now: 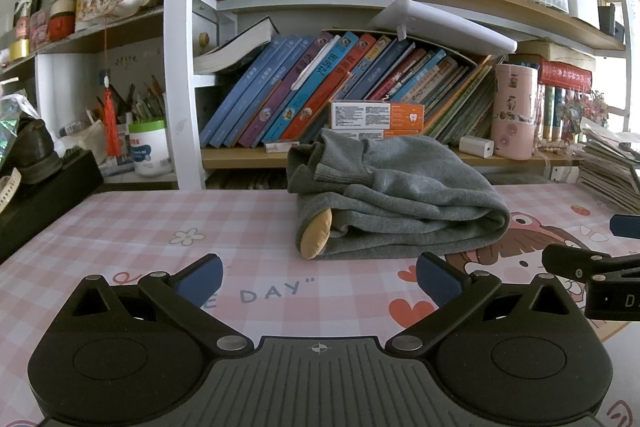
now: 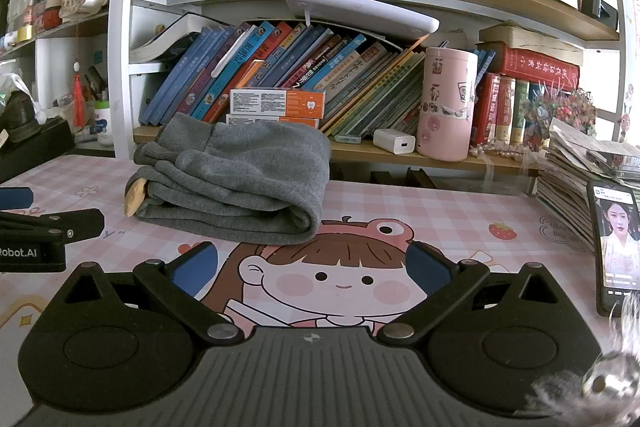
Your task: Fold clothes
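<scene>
- You are holding two grippers low over the desk mat, one in each hand, side by side and well apart from each other's fingers.
- Your left gripper is spreading its two blue-padded fingers wide, and nothing is sitting between them; only the pink checked mat is showing in the gap.
- Your right gripper is likewise standing wide open and empty, its two fingers framing the cartoon girl's face printed on the mat.
- One grey garment is lying on the mat ahead of both grippers, already folded into a thick bundle, ribbed cuffs piled on its top left, one tan patch peeking out at its lower left edge. Neither gripper is touching it.
- Behind the garment, two orange-and-white boxes are sitting stacked on the lower shelf, in front of a row of leaning books.
- One pink cylindrical container is standing upright on that shelf, with one small white charger just beside it.
- One phone is leaning at the mat's right side with its screen lit, against a stack of papers.
</scene>
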Available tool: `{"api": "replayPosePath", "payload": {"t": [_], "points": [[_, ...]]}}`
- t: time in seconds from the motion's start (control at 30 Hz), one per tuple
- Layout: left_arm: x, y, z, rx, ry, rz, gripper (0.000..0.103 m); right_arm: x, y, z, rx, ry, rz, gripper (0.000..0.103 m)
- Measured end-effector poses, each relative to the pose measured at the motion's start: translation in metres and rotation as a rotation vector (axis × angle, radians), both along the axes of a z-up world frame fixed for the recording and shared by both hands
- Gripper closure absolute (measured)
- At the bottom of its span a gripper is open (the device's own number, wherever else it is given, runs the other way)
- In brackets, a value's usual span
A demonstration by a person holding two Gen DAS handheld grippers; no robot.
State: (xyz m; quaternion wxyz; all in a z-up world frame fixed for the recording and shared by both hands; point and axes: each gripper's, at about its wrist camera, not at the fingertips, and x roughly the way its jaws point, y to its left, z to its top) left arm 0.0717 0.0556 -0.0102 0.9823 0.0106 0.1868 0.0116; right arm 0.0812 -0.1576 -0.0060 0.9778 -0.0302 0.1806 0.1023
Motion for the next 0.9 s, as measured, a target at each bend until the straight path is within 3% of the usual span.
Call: {"api": "replayPosePath", "payload": {"t": [0.9], "points": [[-0.0013,0.0004,0.0003,-0.008,-0.01,-0.004,0.0,-0.0008,0.0016,-0.0001,-0.003,0.004,0.0,0.002]]}}
